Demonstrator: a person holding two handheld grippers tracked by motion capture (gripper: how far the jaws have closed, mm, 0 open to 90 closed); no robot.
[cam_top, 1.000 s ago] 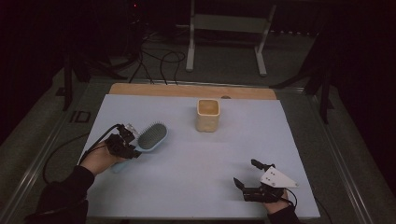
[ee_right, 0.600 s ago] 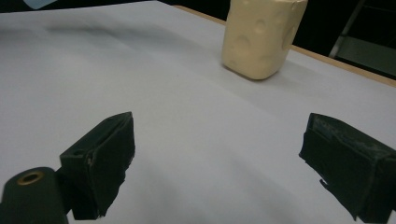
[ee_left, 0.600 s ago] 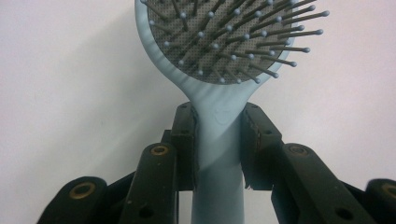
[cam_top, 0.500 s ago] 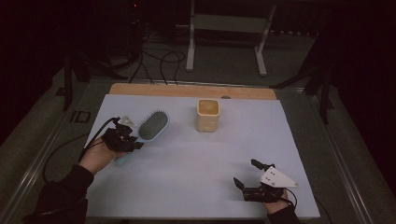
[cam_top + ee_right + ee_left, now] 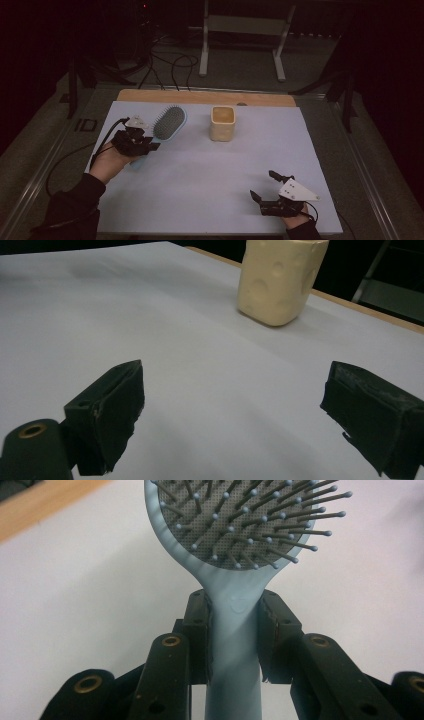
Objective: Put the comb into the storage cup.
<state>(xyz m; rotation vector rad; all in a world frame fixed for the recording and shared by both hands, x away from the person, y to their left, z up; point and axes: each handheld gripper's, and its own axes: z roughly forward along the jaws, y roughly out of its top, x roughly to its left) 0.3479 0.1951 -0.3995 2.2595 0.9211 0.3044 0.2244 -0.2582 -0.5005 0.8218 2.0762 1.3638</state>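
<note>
Hairbrush (image 5: 169,123) in my left tool (image 5: 145,145) is the work in hand: from the high view I have it by the handle at the left side of the table (image 5: 210,170), its oval head pointing away from me toward the far edge, bristles up. The cream cup (image 5: 222,123) stands just to the right of the head, apart from it. My right tool (image 5: 264,187) rests low near the right front corner of the table, well apart from both. I judge this to be the carrying step, the brush gripped and on its way toward the cup; whether the head is lifted or touches the table I cannot tell from here. The next move calls for swinging the head over the cup's open mouth and tipping the brush so one end goes in without knocking the cup over.

In the left gripper view my left tool (image 5: 234,630) is clenched on the pale blue handle just below the neck, a pad on either side, both pressing it squarely. The hairbrush (image 5: 240,525) has a grey cushion set with dark pins tipped with small balls, and a smooth plastic rim.

In the right gripper view my right tool (image 5: 240,410) is released, jaws wide apart with nothing between them, hovering just above the white table (image 5: 150,315). The cup (image 5: 280,280) stands ahead, upright, its wall dimpled with round hollows like cheese.
</note>
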